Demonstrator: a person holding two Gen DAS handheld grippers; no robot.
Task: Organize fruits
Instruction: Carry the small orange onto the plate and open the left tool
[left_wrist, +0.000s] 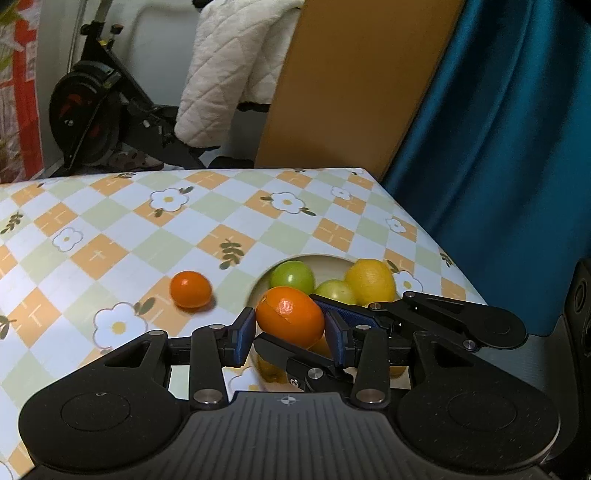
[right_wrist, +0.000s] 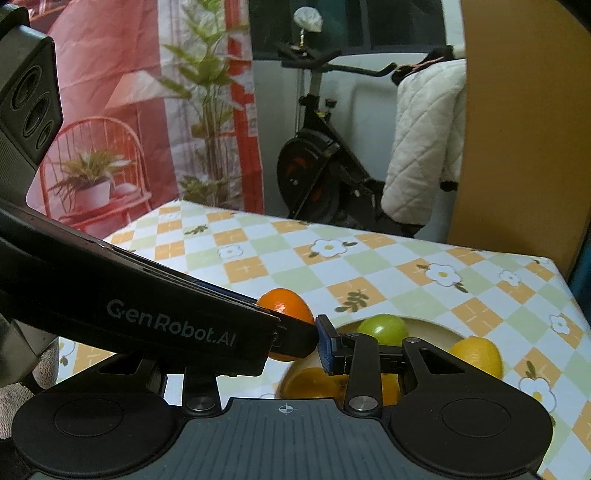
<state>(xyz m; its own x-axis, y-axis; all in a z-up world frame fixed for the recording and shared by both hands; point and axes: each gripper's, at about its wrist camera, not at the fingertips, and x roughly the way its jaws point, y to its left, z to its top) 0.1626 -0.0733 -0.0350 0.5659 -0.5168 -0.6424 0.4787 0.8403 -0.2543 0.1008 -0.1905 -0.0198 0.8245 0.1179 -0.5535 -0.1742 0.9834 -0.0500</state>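
My left gripper is shut on an orange and holds it over the near edge of a cream bowl. The bowl holds two green fruits, a lemon and orange fruit underneath. A second small orange lies on the tablecloth left of the bowl. In the right wrist view the left gripper's body crosses in front and hides my right gripper's left finger; the right blue pad sits beside the held orange. The bowl, a green fruit and the lemon show there too.
The table has a checked flower-pattern cloth. Its right edge runs close to the bowl, with a blue curtain beyond. An exercise bike and a brown board stand behind the table.
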